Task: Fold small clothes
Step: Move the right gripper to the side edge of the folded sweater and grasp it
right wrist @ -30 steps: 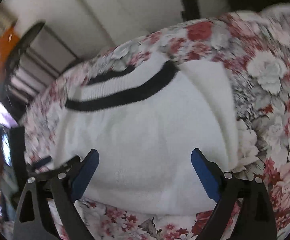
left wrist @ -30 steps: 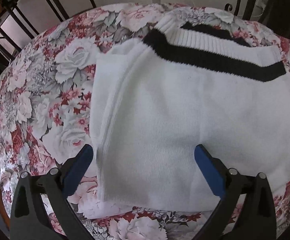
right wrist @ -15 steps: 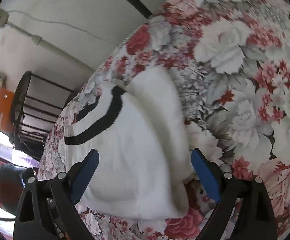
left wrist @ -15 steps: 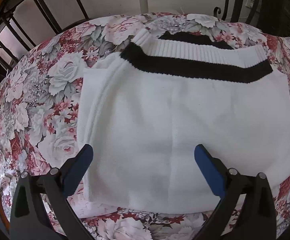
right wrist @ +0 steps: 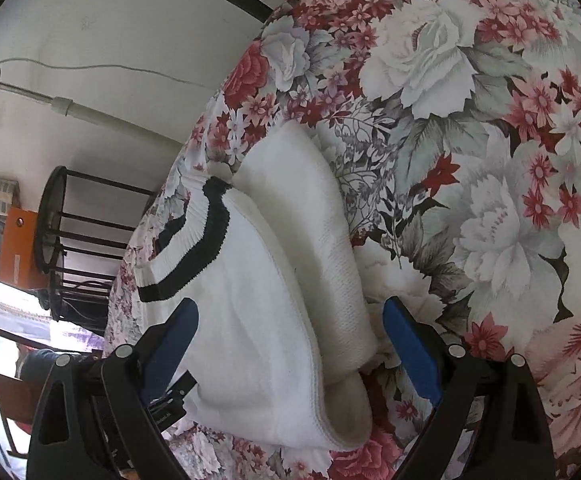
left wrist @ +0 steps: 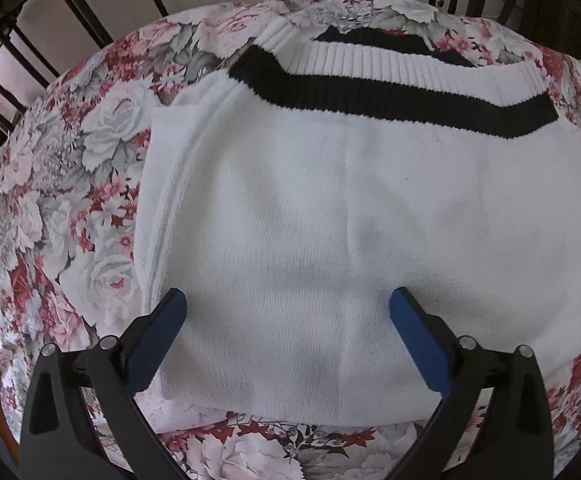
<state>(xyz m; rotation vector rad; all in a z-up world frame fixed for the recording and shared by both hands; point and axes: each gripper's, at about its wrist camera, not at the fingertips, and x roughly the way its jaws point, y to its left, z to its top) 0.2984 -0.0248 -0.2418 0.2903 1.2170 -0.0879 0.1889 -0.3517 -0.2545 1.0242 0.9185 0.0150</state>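
While the white sweater (left wrist: pixel 350 220) is lying flat on the flowered tablecloth (left wrist: pixel 70 200), black-striped collar (left wrist: pixel 390 96) at the far end, both tools are hovering at its near hem with jaws spread wide, gripping nothing. That left gripper (left wrist: pixel 288 328) is framing the middle, and the right gripper (right wrist: pixel 290 340) is lining up over the right edge where a sleeve (right wrist: pixel 322 240) is lying tucked alongside, likely readying the next fold. Nothing's blocking; only a black metal rack (right wrist: pixel 74 240) is standing beyond the table.
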